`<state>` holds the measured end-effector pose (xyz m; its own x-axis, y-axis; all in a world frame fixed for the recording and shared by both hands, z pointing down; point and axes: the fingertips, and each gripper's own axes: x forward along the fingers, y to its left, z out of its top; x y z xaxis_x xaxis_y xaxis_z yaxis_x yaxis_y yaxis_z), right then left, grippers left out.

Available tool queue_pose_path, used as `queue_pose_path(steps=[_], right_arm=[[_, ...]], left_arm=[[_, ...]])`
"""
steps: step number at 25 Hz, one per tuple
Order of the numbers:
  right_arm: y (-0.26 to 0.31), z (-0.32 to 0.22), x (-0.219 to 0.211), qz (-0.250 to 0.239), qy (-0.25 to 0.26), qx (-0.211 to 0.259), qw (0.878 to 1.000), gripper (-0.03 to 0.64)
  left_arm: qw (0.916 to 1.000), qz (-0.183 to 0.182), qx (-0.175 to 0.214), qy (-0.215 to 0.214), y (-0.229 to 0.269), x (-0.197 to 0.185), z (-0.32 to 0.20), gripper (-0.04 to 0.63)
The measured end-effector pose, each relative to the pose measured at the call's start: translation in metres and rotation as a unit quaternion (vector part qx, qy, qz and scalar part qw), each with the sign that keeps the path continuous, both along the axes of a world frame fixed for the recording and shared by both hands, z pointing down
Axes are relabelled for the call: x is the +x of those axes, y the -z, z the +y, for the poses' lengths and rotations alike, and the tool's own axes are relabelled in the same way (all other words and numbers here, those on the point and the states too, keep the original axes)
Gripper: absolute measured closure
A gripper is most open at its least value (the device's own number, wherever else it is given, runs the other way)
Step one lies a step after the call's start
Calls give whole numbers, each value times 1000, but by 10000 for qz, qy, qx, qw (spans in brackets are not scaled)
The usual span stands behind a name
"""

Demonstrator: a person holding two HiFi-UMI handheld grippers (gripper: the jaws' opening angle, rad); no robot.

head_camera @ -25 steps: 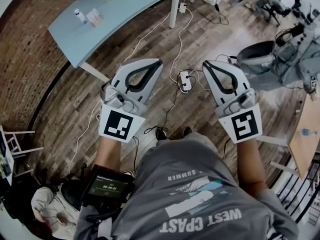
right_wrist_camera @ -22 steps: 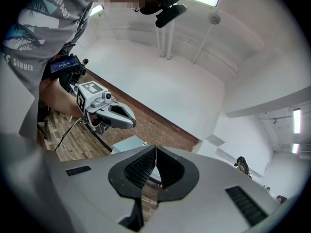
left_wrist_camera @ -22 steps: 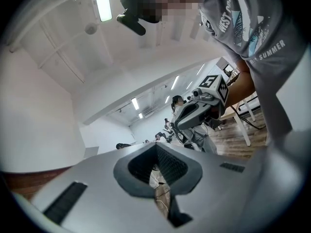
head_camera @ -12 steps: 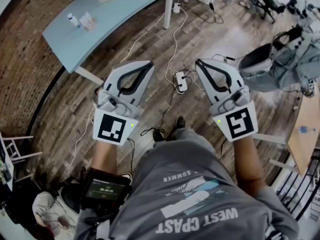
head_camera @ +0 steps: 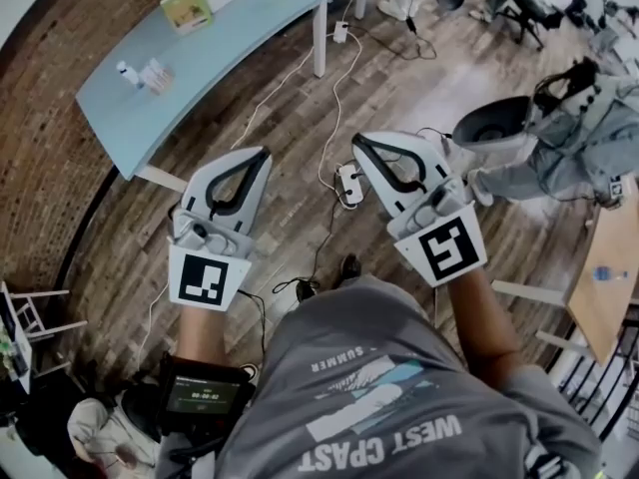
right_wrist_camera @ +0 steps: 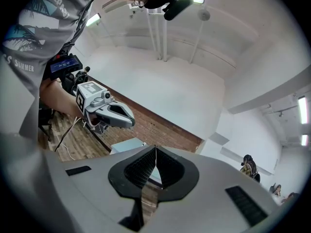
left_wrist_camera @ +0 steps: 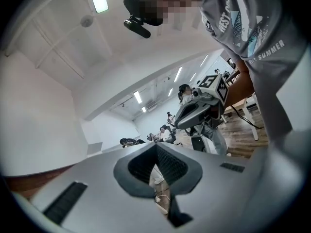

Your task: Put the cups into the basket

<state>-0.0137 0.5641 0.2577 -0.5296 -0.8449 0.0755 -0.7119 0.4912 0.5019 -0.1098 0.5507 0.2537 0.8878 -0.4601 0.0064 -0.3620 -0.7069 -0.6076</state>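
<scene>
The left gripper (left_wrist_camera: 156, 145) has its fingers (left_wrist_camera: 140, 166) clenched tip to tip with nothing between them. The right gripper (right_wrist_camera: 155, 149) likewise has its fingers (right_wrist_camera: 167, 171) clenched on nothing. In the head view, the two grippers are side by side and apart in front of a person in a grey T-shirt (head_camera: 379, 387), each with its marker cube nearest the body. Below them is a wooden floor (head_camera: 419, 88) with a white power strip (head_camera: 348, 183) and trailing cables. Beyond the left gripper stands a pale blue worktop (head_camera: 230, 38) carrying a small bottle (head_camera: 128, 72) and a green box (head_camera: 186, 10). Cups or a basket cannot be made out in any view.
</scene>
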Motion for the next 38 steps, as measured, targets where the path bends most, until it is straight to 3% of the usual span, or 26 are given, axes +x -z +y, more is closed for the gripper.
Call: queue_pose_path(steps=[7,15,38], right_arm=[[-4,-26,39,-17,212,51,9998,603],[-12,-52,55,-115,242,-73,9996,603],[-10,-160,5,46,-467,-175,9987,603]], left_arm=[[9996,-76,23,288,-3,32,-18,597],[9993,-178,-102,315,-11,45,-43,597],[9991,131,-112,-392,-11,1,-172,597]])
